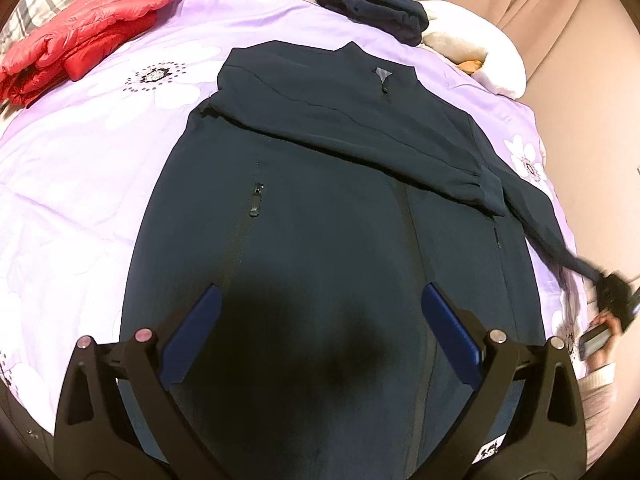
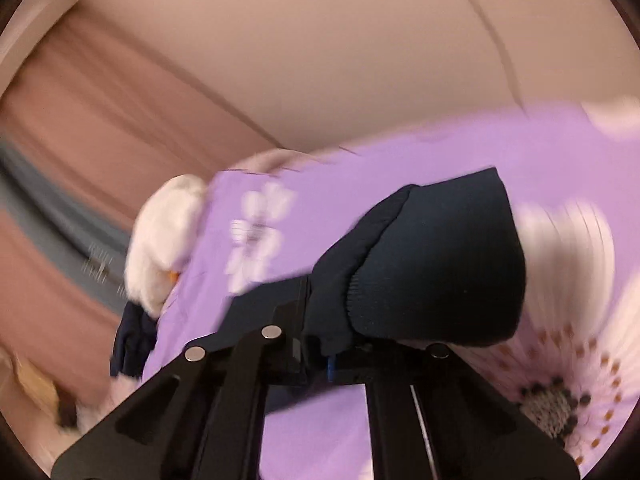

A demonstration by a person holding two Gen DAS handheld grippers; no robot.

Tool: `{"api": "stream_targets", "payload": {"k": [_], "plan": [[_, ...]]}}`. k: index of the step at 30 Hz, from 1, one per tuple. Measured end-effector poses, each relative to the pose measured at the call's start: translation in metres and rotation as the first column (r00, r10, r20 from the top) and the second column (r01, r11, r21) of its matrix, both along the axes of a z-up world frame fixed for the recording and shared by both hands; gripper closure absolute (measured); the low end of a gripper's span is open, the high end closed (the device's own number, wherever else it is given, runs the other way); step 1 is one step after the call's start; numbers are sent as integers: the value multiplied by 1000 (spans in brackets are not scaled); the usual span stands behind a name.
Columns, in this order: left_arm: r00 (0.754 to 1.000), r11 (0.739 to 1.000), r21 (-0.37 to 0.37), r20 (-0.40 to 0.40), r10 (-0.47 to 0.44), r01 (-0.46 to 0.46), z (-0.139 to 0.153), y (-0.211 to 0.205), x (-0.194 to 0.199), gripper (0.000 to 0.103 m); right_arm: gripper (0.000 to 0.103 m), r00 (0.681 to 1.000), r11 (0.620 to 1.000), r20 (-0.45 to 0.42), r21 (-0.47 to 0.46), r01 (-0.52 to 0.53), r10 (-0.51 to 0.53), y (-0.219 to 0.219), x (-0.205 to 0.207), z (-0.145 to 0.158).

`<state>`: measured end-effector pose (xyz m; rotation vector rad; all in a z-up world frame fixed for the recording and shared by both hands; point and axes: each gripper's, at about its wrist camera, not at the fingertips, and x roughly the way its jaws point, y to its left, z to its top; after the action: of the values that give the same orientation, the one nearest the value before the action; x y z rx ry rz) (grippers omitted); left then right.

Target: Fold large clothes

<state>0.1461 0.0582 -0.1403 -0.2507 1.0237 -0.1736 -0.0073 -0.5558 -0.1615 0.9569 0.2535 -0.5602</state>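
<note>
A navy zip jacket [image 1: 320, 184] lies face up on the purple flowered bedspread [image 1: 80, 168]. One sleeve [image 1: 360, 128] is folded across its chest. The other sleeve [image 1: 556, 236] stretches off to the right, lifted at its end. My right gripper [image 1: 612, 300] is shut on that sleeve's ribbed cuff [image 2: 440, 264], which bulges out past the closed fingers of the right gripper [image 2: 316, 320] in the blurred right wrist view. My left gripper [image 1: 320, 320] hangs open above the jacket's lower front, its blue pads [image 1: 192, 332] wide apart with nothing between them.
A folded red puffer jacket [image 1: 88, 36] lies at the bed's far left, and a folded dark garment [image 1: 372, 8] at the far middle. A white plush toy [image 1: 472, 52] sits by the bed's far right edge. Pink curtains [image 1: 560, 12] hang beyond.
</note>
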Motion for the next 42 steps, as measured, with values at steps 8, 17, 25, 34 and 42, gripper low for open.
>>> {"api": "stream_targets", "payload": {"k": [8,17,25,34,42], "plan": [[1000,998,-60,6,17,-17,-3,14,0,2,96,944,831,-140,-448,-330,299,110,94,151],[994,989,-114,47,101,-95,7,56,-1,2,96,686,296,-469,-660,-691,557,367,225,187],[982,974,-128,-4,189,-188,-8,103,-3,2,42,309,-1,-777,-370,-929,549,504,263,30],[986,961,-229,22,162,-153,-5,107,41,2,42,303,125,-691,-296,-947,657,396,214,25],[993,898,-425,-59,99,-115,-21,64,158,4,42,498,427,-589,-268,-863,637,272,196,25]]}}
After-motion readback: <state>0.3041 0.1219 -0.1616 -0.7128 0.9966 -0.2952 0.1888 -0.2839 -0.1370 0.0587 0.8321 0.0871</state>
